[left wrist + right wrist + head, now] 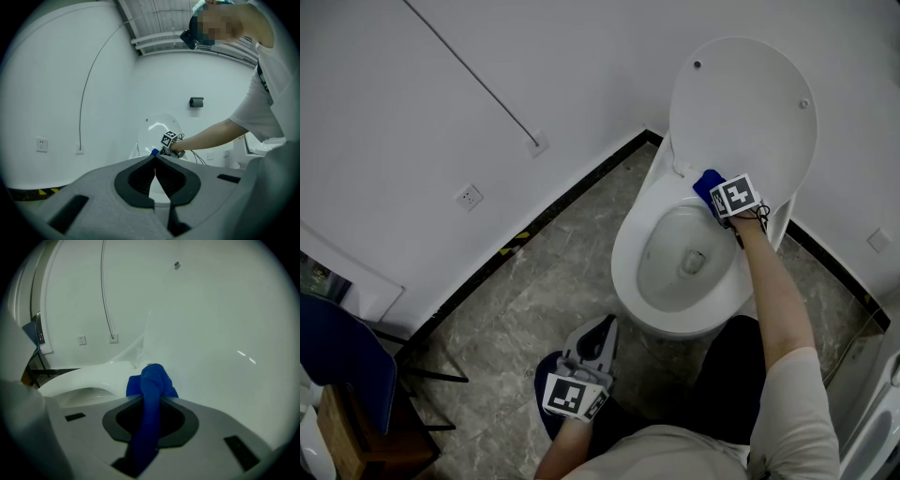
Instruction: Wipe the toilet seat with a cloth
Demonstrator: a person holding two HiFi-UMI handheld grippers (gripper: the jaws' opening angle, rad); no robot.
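A white toilet seat (630,246) rings the bowl, with its lid (743,103) raised against the wall. My right gripper (718,199) is shut on a blue cloth (707,185) and holds it against the back of the seat, near the hinge. In the right gripper view the blue cloth (151,385) bulges out between the jaws, with the lid (220,333) just beyond. My left gripper (602,330) hangs low over the floor in front of the toilet, its jaws closed with nothing between them. In the left gripper view, the right gripper (165,149) shows far off at the toilet.
A grey marble-pattern floor (534,309) surrounds the toilet. White walls meet in the corner behind it, with a socket (469,197) and a thin cable (473,75) on the left wall. A blue chair (342,361) stands at the left edge. A white fixture (877,422) sits at the right.
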